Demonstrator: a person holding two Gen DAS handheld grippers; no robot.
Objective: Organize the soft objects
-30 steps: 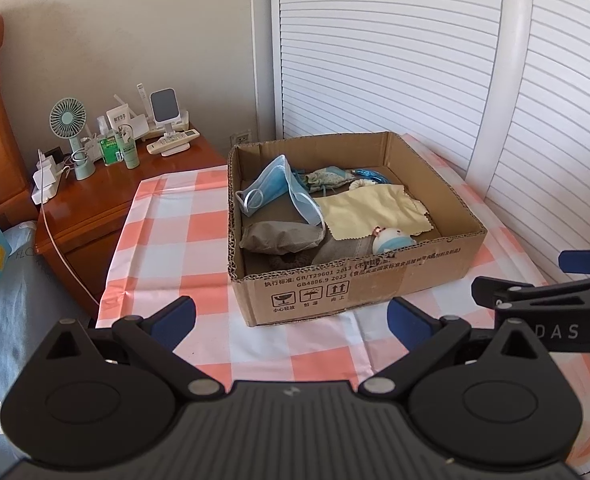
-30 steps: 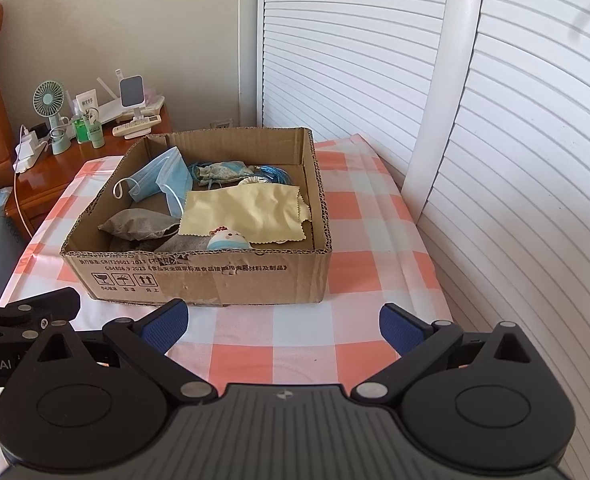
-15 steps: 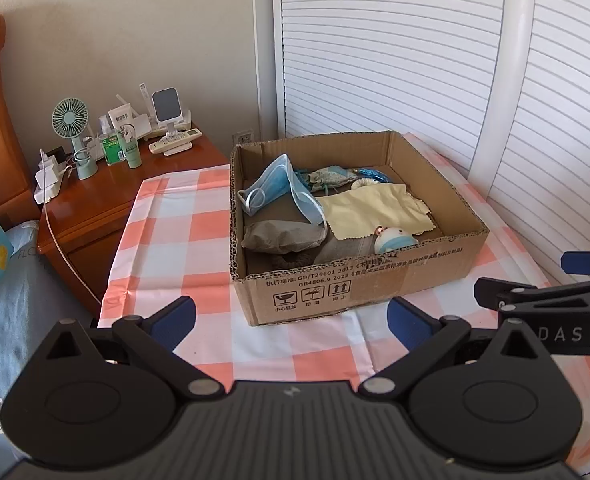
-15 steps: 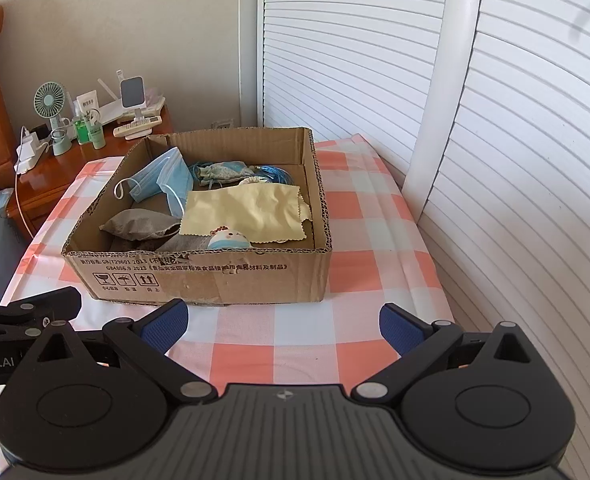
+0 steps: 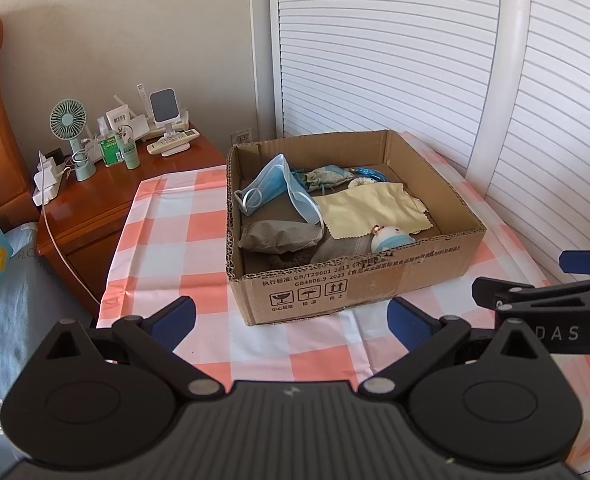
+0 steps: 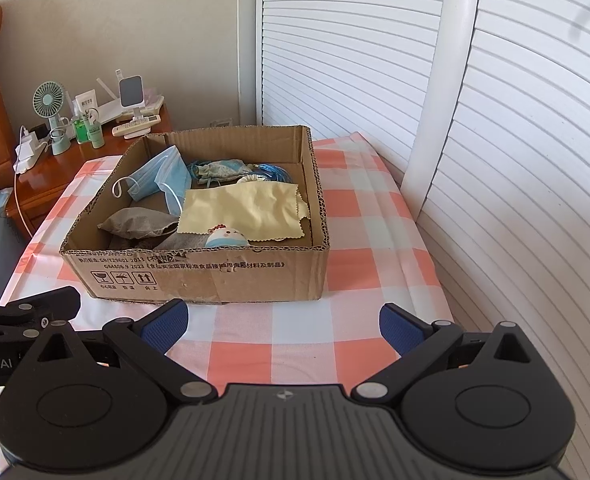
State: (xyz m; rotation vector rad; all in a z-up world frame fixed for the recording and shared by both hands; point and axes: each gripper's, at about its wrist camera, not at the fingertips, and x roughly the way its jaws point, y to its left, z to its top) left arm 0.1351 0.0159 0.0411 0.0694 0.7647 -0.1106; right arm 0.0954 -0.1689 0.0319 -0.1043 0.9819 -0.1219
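Observation:
A shallow cardboard box [image 5: 335, 284] [image 6: 199, 276] stands on the checked tablecloth. Inside it lie a blue face mask [image 5: 273, 190] [image 6: 161, 178], a pale yellow cloth [image 5: 371, 210] [image 6: 247, 208], a grey pouch [image 5: 279, 236] [image 6: 137, 222], a small round white-and-blue plush [image 5: 389, 238] [image 6: 227, 237] and a patterned fabric piece [image 5: 327, 176] [image 6: 221, 170]. My left gripper [image 5: 291, 322] hangs open just in front of the box with nothing between its fingers. My right gripper [image 6: 283, 326] is open too, empty, at the box's front right.
A wooden bedside cabinet [image 5: 95, 208] at the left carries a small fan [image 5: 71, 128], bottles, a remote and chargers. White louvred doors [image 5: 395, 52] close off the back and right. Bedding [image 5: 11, 292] lies at the far left. Checked cloth [image 6: 375, 240] runs right of the box.
Both views have shifted only slightly; the box and its contents stay put and both grippers remain open.

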